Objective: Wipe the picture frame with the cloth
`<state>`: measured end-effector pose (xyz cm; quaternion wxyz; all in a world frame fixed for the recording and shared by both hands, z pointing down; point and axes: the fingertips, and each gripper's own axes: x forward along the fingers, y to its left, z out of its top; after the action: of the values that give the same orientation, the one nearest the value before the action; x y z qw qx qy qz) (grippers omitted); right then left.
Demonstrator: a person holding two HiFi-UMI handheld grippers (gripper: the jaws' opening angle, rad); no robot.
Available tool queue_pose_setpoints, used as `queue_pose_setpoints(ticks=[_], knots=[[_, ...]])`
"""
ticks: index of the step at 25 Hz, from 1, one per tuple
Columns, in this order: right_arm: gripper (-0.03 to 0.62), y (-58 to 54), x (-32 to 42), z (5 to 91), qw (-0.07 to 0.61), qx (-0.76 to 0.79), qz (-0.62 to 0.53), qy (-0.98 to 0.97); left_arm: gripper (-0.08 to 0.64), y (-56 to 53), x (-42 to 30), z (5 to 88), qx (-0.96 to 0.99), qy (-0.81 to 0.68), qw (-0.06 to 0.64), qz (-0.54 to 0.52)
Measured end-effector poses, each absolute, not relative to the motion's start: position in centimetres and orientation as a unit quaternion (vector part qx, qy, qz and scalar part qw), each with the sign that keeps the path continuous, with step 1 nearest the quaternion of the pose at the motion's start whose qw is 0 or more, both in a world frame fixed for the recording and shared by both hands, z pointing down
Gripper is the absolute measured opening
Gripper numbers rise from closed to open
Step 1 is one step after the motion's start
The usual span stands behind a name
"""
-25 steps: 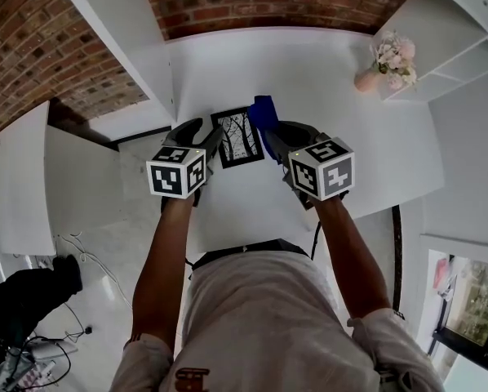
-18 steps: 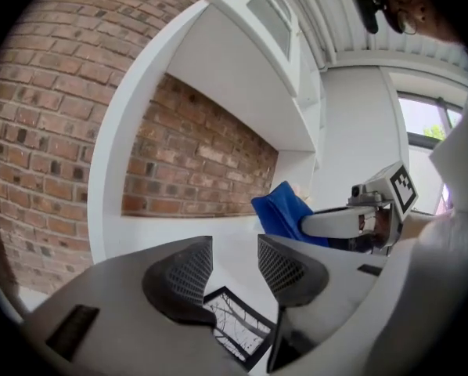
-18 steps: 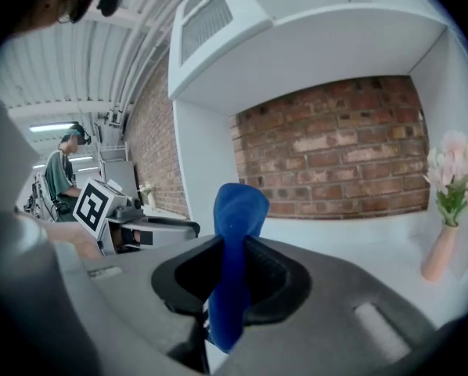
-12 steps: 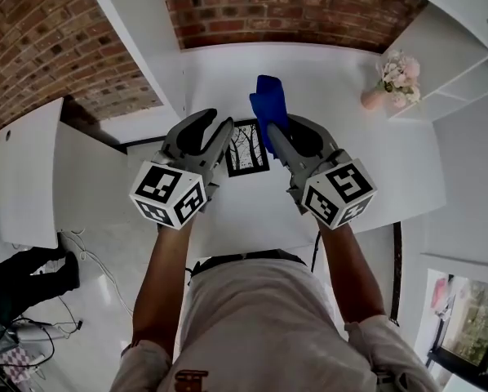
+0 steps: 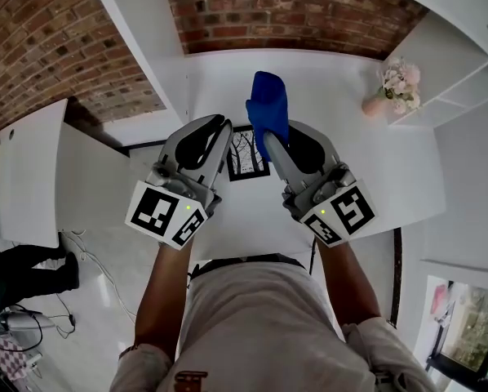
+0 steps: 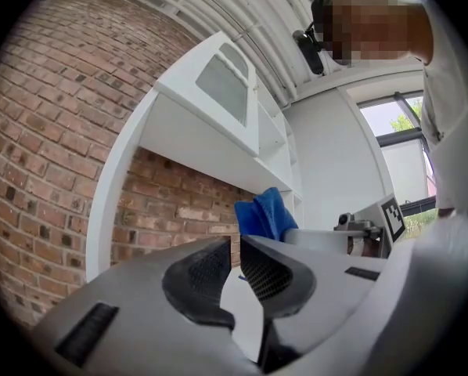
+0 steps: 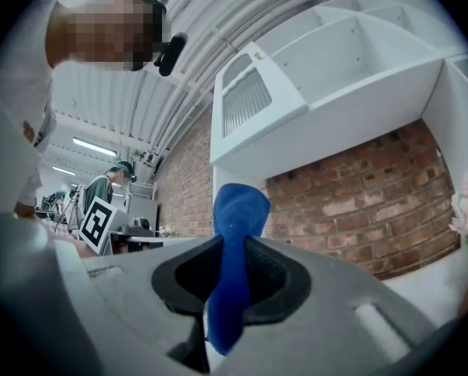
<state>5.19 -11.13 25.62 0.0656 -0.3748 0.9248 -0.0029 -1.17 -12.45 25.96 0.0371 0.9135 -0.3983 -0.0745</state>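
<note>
The small black picture frame (image 5: pixel 248 155) with a tree print lies flat on the white table (image 5: pixel 326 96), seen between my two grippers. My right gripper (image 5: pixel 270 137) is shut on the blue cloth (image 5: pixel 268 111), which sticks up past its tips; in the right gripper view the cloth (image 7: pixel 235 210) is pinched between the pads (image 7: pixel 269 276). My left gripper (image 5: pixel 225 126) hangs left of the frame, held well above it. Its jaws have just been closing, with nothing between them (image 6: pixel 235 245) and only a thin slit left. The cloth (image 6: pixel 267 214) shows beyond them.
A pink vase of flowers (image 5: pixel 391 80) stands at the table's back right. A brick wall (image 5: pixel 285 11) runs behind, with white shelving (image 5: pixel 464 47) on the right and a white partition (image 5: pixel 146 47) on the left. Another person (image 7: pixel 101 190) works far off.
Both grippers have risen toward the camera and tilted up to about level. The cloth went up with the right one. The left jaws went from wide apart to nearly together.
</note>
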Motion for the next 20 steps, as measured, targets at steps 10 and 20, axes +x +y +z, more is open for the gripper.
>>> queue_pose_setpoints(ticks=[10, 20], knots=[[0.066, -9.7, 4.9, 24.6, 0.087, -0.366, 0.026, 0.926, 0.0, -11.5, -0.6, 24.8, 0.913, -0.399, 0.014, -0.088], [0.064, -9.3, 4.7, 24.4, 0.089, -0.367, 0.04, 0.925, 0.0, -10.9, -0.4, 24.7, 0.914, -0.395, 0.008, -0.088]])
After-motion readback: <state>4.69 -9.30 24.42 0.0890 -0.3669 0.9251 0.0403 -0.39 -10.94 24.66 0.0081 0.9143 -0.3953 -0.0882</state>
